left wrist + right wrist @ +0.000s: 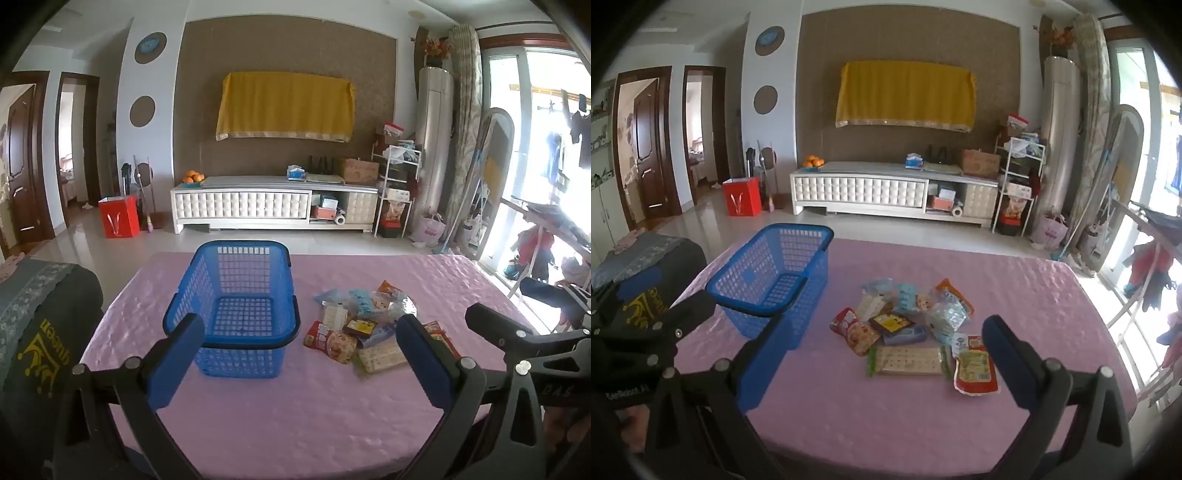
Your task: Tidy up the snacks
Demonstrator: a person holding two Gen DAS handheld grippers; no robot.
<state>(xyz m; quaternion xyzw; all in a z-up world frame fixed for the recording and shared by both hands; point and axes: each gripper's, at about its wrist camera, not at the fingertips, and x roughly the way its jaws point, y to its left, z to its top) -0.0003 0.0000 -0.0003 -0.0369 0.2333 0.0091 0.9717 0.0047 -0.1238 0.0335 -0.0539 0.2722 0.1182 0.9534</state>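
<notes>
Left wrist view: we hold the left gripper (pixel 299 354) and right gripper (pixel 882 354) above the pink bench (pixel 295 413), fingers spread wide, pinching nothing. The snacks (pixel 908 332) lie heaped just right of the empty blue basket (pixel 236 306), probably awaiting loading. Bare cloth surrounds both; bench edges stay well clear.

Left gripper (pixel 301 356) and right gripper (pixel 884 362), black angular frames, silver round screws, blue finger pads (pixel 177 360), white lettering
</notes>
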